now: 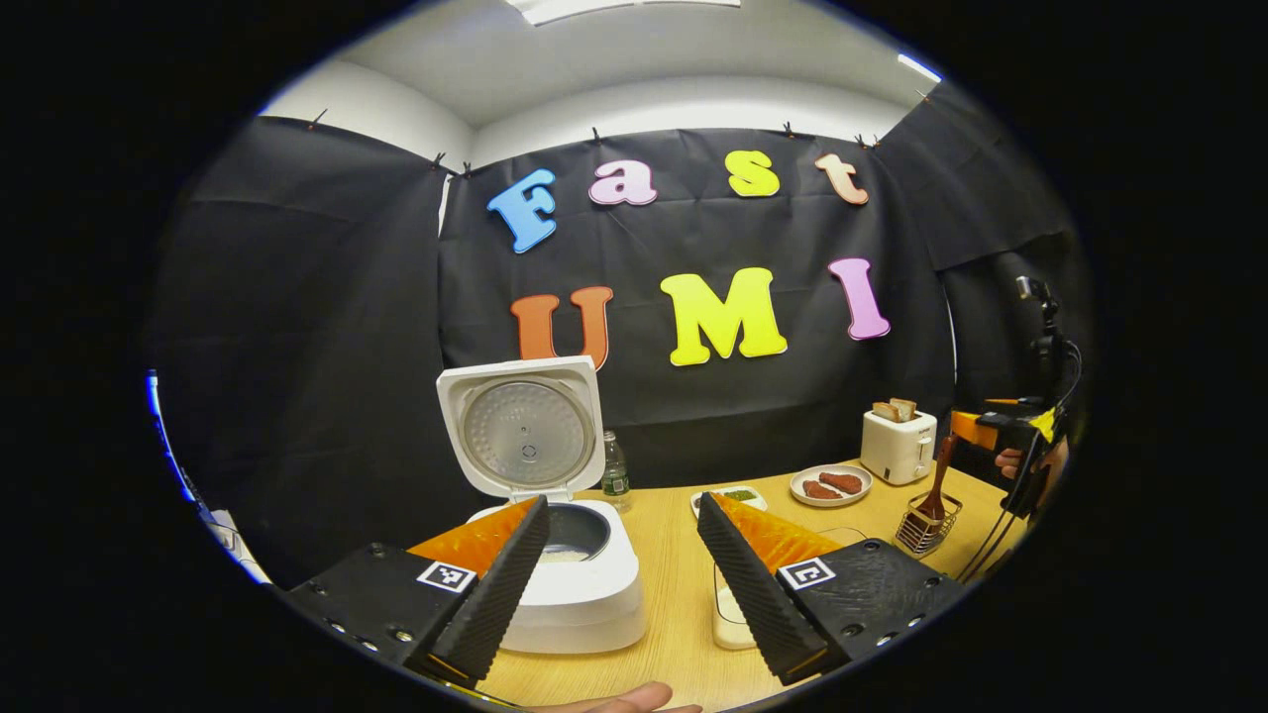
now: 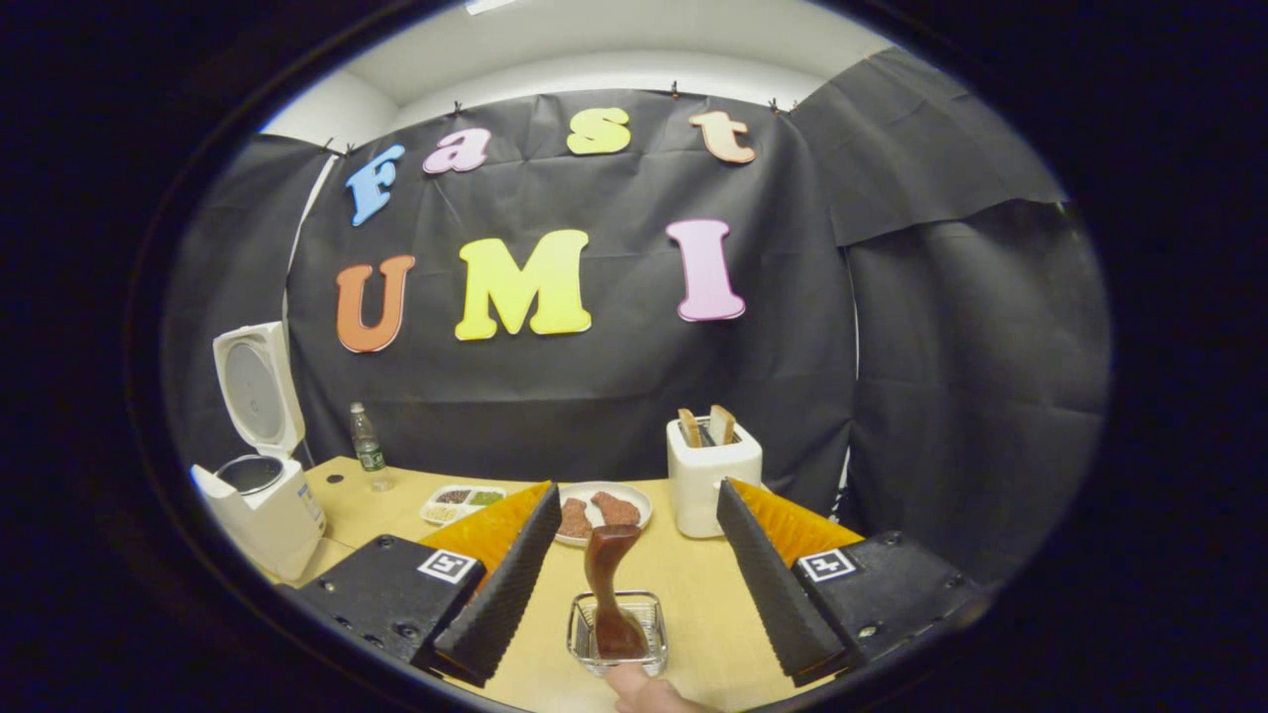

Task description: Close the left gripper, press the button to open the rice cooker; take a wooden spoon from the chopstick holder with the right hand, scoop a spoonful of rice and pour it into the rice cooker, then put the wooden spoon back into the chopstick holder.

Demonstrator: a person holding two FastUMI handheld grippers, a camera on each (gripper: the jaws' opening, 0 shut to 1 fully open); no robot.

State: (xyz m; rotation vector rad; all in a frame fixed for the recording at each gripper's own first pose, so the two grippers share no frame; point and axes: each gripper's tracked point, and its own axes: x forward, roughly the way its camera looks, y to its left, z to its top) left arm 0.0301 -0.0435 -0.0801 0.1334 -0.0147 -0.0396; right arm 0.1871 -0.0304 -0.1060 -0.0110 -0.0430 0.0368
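Table (image 1: 684, 594): light wood, carried everything noted below.

Rice cooker (image 1: 580, 584): white, stood at the table's left end with its lid (image 1: 523, 428) swung fully up and back; inner pot exposed, a pale layer visible at its bottom. In the right gripper view the same cooker sat at far left, lid upright.

Left gripper (image 1: 622, 579): fingers spread wide, nothing between them; hovered above the table just right of the cooker, one finger overlapping the cooker's rim in its own view. A pale container (image 1: 730, 616) lay on the table between the fingers, partly hidden by the right-hand finger; contents could not be made out.

Right gripper (image 2: 631, 584): fingers wide apart, gripping nothing, lined up on either side of the chopstick holder. In the left gripper view this gripper appeared at far right, above and behind the holder, a hand on it.

Toaster (image 2: 713, 475): white, two slices up, at the back of the table.

Plate (image 2: 604, 513): round, two reddish-brown pieces on it, left of the toaster.

Divided tray (image 2: 463, 503): left of the plate.

Bottle (image 2: 368, 448): clear, near the back wall beside the cooker.

Chopstick holder (image 2: 617, 634): small wire basket near the front right of the table.

Wooden spoon (image 2: 609, 584): dark, stood in the holder, handle up, leaning slightly, untouched by either finger.
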